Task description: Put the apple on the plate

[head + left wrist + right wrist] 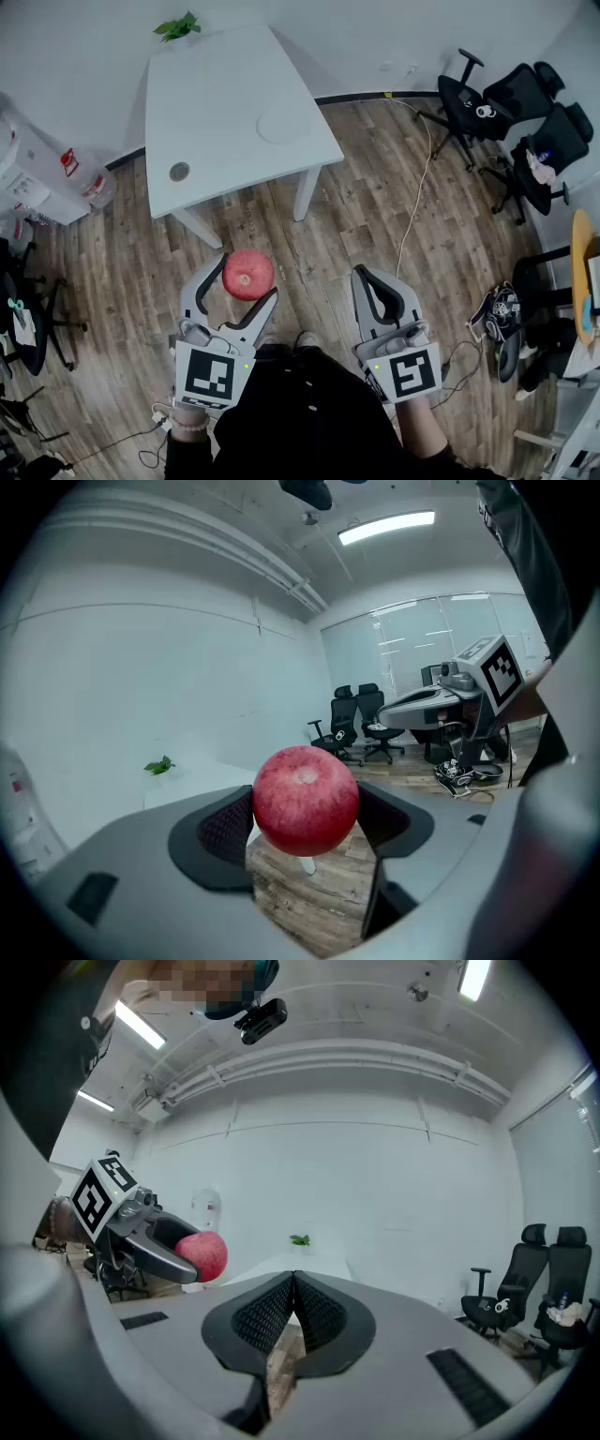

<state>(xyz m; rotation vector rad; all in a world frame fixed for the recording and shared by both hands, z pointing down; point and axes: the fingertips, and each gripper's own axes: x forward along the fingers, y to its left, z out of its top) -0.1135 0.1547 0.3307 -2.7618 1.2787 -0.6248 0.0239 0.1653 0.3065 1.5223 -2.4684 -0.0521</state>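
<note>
In the head view the left gripper [246,279] sits at the lower centre-left of the frame, and its two jaws pinch the red apple [247,272] from either side. The left gripper view shows the same grip: the dark ribbed pads [223,829] press against both flanks of the apple, which fills the middle of the frame with its pale dimpled top facing the camera. The apple is held in the air over the wooden floor [356,220], just below the near edge of the white table [211,103] as the frame shows it. The plate [283,124], a pale round disc that barely stands out from the tabletop, lies on the right part of the table in the upper centre of the frame, well apart from the apple. A small green plant [178,26] shows at the table's far edge, at the top of the frame. The right gripper [361,275] is at the lower centre-right of the head view. Its own view shows the two jaws pressed together with nothing between them, the pads meeting in a narrow seam at the middle of the frame. At the left of that view the left gripper appears with the apple in its jaws. Black office chairs [511,112] stand at the upper right, and a pale cable [424,178] trails over the floor.
</note>
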